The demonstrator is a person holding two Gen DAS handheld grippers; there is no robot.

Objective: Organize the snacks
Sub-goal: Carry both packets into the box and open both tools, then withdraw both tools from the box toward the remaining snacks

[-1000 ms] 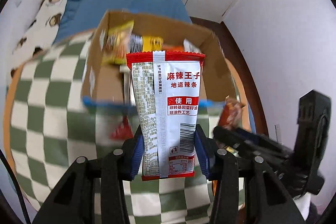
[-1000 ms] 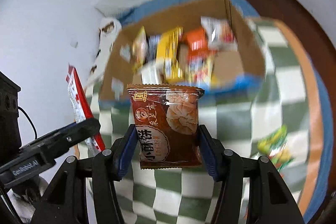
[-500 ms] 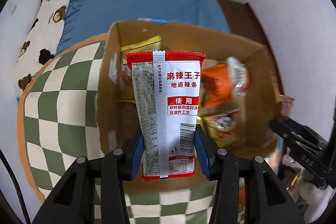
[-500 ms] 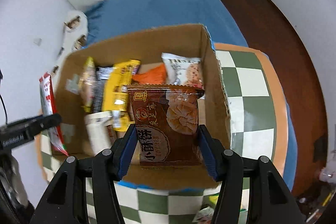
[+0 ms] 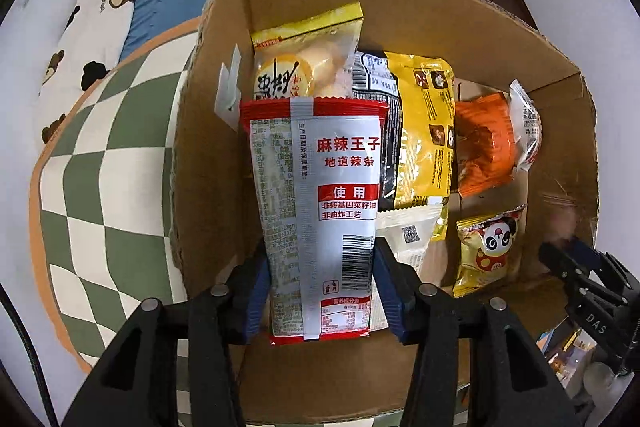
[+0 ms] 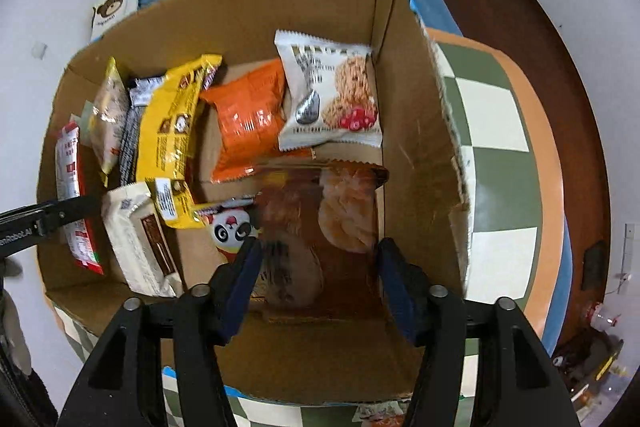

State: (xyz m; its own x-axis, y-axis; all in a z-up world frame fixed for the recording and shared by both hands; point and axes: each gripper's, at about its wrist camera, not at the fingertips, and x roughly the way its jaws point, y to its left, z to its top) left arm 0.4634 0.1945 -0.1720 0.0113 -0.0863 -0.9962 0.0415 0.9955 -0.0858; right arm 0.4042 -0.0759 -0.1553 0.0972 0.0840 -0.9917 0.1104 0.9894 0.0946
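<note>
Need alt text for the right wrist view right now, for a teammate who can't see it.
The right gripper, fingers apart, hangs over an open cardboard box with a blurred brown pastry packet between and beyond them. Orange, yellow and white cookie packets lie inside.

both fisheye views are bright and evenly lit, with soft shadows inside the cardboard box (image 5: 440, 7). edges bend strongly and fall off to black corners. the left view is sharp; glare whitens the red-and-white packet (image 5: 316, 211). in the right view the brown pastry packet (image 6: 320, 223) is motion-blurred.
</note>
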